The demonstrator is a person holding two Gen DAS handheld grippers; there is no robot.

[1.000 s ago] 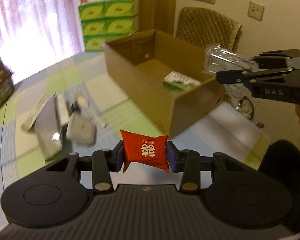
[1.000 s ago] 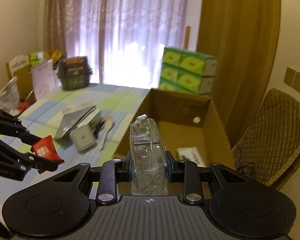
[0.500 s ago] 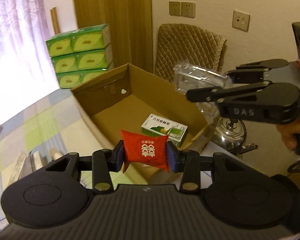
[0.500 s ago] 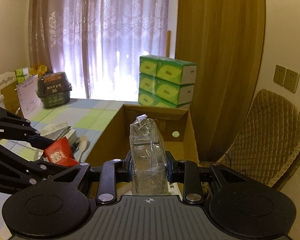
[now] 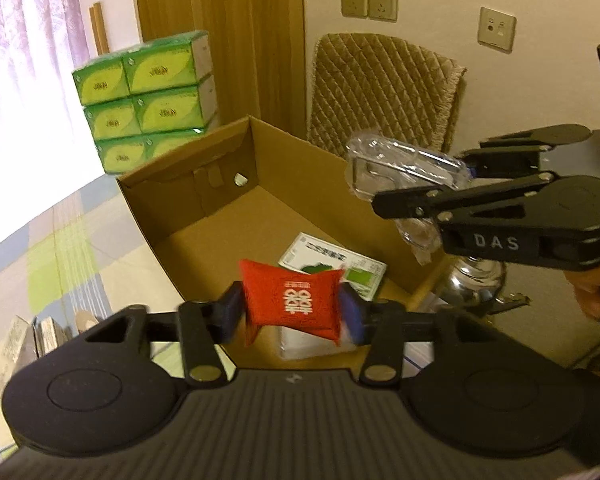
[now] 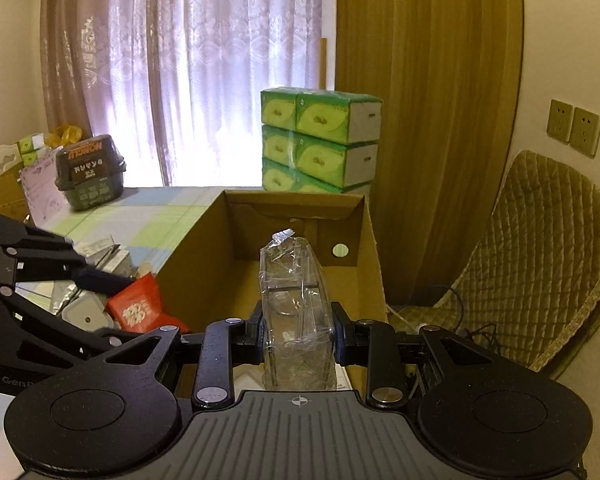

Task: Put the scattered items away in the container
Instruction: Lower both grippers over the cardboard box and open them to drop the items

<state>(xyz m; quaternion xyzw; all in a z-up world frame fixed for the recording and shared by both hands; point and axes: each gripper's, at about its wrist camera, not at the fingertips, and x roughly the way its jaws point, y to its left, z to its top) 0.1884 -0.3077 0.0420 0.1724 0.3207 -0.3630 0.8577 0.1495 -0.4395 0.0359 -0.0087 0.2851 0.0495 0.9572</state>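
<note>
1. Holding a small red pillow-shaped packet (image 5: 294,304), the left gripper (image 5: 292,312) pinches it from both sides, over the near end of the open brown cardboard box (image 5: 220,216).
2. The right gripper (image 6: 298,336) squeezes a clear crinkly plastic pack (image 6: 296,300), also above the box.
3. A green and white carton (image 5: 332,262) already lies inside.
4. To do this well, I think each claw should go low inside the walls before it lets go.
5. More small things (image 6: 96,280) wait on the checked table (image 6: 148,216).

One cardboard box (image 5: 204,216), one red packet (image 5: 294,304), one clear pack (image 6: 296,312), two hand-held grippers (image 5: 292,312)
</note>
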